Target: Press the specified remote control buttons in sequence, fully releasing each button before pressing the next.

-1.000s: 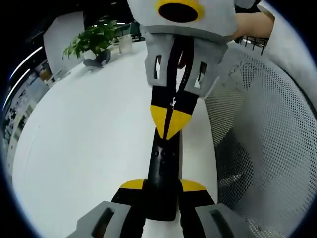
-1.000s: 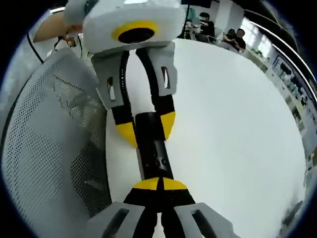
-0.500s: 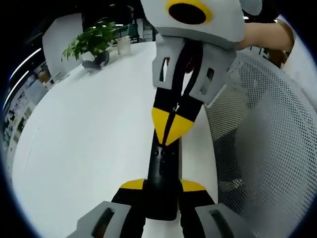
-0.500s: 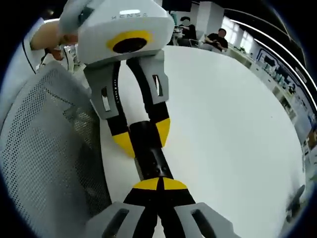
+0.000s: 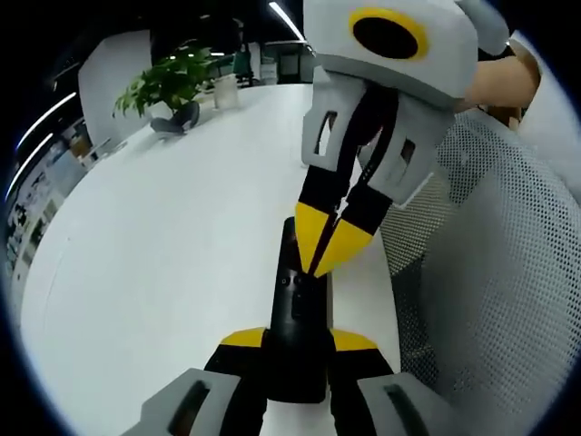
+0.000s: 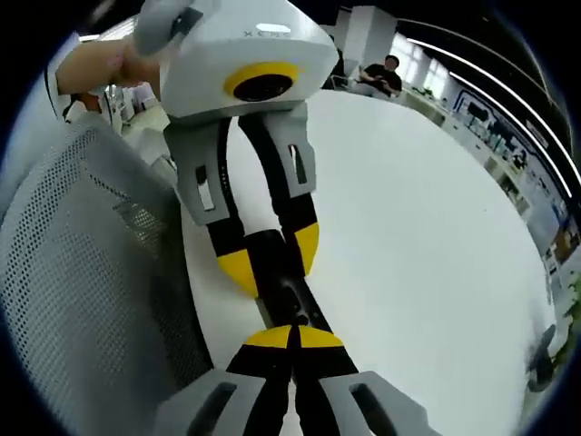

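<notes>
Remote control [image 5: 296,313] lay clamped in our left gripper [image 5: 297,340] at 6 o'clock above the white bench [image 5: 163,245]; our right gripper [image 6: 292,338], fingers together, touched its buttons at 12 o'clock. We judged the pressing sequence underway, its count untellable.

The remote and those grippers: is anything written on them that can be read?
None can be read.
Left gripper, grey housing top: a short line of letters, too small and blurred.
Remote control: small button marks, too small to read.
Right gripper: no text seen.
</notes>
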`<state>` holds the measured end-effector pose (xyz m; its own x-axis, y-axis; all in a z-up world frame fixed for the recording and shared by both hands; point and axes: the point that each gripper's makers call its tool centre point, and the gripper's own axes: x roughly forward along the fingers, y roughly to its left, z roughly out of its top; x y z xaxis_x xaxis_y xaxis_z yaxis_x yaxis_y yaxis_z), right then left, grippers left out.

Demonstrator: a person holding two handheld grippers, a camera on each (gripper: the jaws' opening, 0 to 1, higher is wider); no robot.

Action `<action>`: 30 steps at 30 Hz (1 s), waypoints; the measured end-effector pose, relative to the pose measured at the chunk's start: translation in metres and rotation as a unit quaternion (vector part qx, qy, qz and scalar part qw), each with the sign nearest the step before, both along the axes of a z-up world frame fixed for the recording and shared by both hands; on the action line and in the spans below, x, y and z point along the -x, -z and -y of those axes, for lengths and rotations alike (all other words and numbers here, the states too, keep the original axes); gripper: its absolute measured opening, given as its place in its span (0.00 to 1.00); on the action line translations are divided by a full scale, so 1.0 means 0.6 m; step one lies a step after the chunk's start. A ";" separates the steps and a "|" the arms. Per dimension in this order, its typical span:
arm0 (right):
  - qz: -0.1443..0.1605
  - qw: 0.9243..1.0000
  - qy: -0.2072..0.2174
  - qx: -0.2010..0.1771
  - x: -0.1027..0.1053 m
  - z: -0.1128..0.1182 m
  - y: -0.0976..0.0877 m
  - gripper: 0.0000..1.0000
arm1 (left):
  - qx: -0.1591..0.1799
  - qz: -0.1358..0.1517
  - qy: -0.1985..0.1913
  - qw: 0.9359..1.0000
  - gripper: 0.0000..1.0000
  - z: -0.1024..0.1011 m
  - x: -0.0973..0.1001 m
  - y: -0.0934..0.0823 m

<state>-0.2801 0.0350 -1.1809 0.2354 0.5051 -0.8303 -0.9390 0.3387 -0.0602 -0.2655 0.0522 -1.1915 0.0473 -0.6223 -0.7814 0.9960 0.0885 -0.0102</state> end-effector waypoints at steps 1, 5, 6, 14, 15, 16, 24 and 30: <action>-0.002 1.000 -0.002 0.006 0.003 -0.001 0.005 0.00 | 0.001 -0.001 -0.001 1.000 0.23 0.000 0.000 0.000; 0.017 1.000 -0.012 0.017 -0.003 0.003 0.003 0.00 | 0.010 0.001 -0.005 1.000 0.23 0.000 0.002 0.000; 0.017 1.000 -0.013 0.018 -0.003 0.003 0.003 0.00 | 0.013 0.001 -0.005 1.000 0.23 -0.001 0.002 0.000; 0.010 0.999 -0.011 0.041 -0.004 0.000 0.006 0.00 | 0.023 0.002 0.000 1.000 0.23 0.001 0.002 0.000; 0.014 0.999 -0.013 0.046 -0.004 0.000 0.006 0.00 | 0.023 0.003 0.000 1.000 0.23 0.002 0.002 -0.001; 0.017 0.999 -0.014 0.049 -0.004 -0.001 0.006 0.00 | 0.023 0.003 0.001 1.000 0.23 0.002 0.002 -0.001; 0.056 0.993 -0.065 0.076 -0.004 0.001 0.006 0.00 | 0.035 0.003 0.004 0.999 0.23 0.001 0.002 -0.001; -0.014 0.998 -0.036 0.042 -0.005 0.002 0.000 0.00 | 0.037 0.002 0.008 0.999 0.23 0.000 0.002 -0.002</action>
<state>-0.2771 0.0337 -1.1808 0.1778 0.4478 -0.8763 -0.9622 0.2658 -0.0594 -0.2669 0.0522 -1.1906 0.0396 -0.6794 -0.7327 0.9974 0.0710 -0.0120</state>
